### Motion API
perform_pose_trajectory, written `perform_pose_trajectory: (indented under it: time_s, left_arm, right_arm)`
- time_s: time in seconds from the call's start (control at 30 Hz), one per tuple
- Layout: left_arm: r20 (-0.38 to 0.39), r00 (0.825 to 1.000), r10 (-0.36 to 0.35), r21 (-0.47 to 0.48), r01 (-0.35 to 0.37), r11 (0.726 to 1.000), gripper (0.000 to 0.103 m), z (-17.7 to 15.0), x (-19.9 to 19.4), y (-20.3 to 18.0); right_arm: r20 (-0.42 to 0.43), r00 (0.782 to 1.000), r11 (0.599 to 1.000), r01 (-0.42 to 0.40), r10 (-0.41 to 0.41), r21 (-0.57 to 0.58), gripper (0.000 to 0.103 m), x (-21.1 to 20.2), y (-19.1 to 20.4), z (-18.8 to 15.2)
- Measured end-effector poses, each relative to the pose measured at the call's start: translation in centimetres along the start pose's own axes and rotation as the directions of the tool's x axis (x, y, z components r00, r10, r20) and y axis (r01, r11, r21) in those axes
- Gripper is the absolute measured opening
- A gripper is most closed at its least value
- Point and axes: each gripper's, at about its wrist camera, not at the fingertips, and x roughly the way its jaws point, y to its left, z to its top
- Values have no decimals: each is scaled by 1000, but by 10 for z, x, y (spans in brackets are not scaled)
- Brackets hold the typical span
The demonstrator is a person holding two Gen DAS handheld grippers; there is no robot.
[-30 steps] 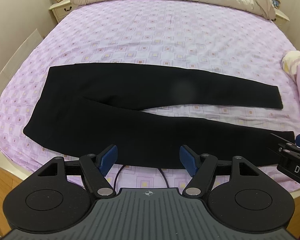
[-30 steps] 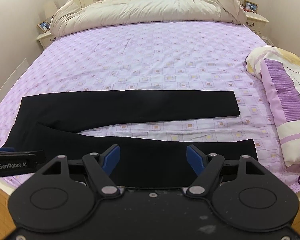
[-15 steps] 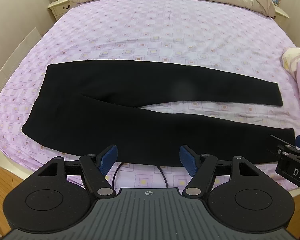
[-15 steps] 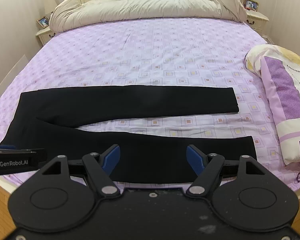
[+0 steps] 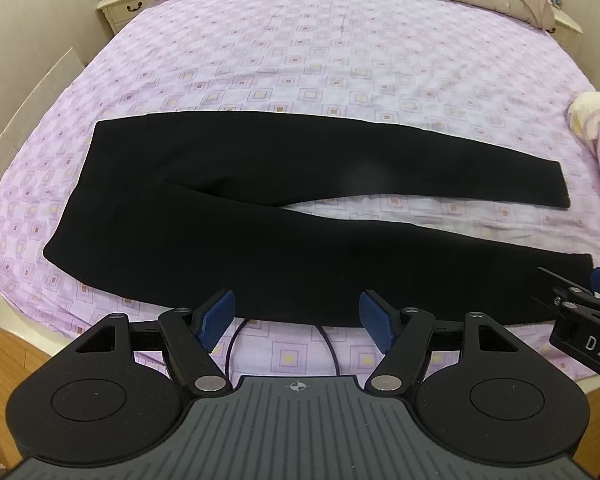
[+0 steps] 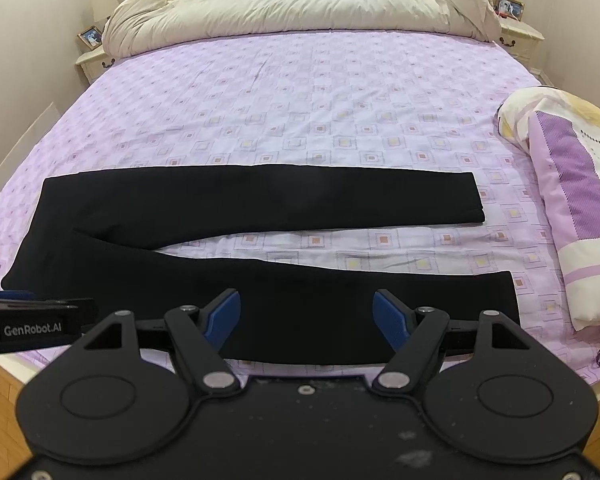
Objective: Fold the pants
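Flat black fabric pants [image 5: 284, 208] lie crosswise just ahead of both tools, waist nearer left tool [image 5: 296, 316], hems nearer right tool [image 6: 306, 314]; both released, empty.

Bed [image 6: 300, 120] with lilac square-print sheet ahead of the tongs. Beige duvet [image 6: 292, 4] bunched at far headboard. Folded purple-white quilt [image 6: 572, 208] far right. Nightstands with photo frames [image 6: 91, 37] at both far corners.

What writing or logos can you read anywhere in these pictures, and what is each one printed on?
"GenRobot.AI": white letters on the side of the left gripper, seen from the right wrist view.
"DAS": white letters, cut off by the picture's edge, on the side of the right gripper, seen from the left wrist view.
The framed photos on the nightstands are too small to make out.
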Motion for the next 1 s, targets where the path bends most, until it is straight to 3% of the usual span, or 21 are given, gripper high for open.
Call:
perform_pose_trajectory:
  time_s: [1.0]
  left_arm:
    - [-12,1000,5,-13,-5,1000,68,-4,1,7]
  right_arm:
    - [-13,1000,1000,-21,21,9,77,6,-4,0]
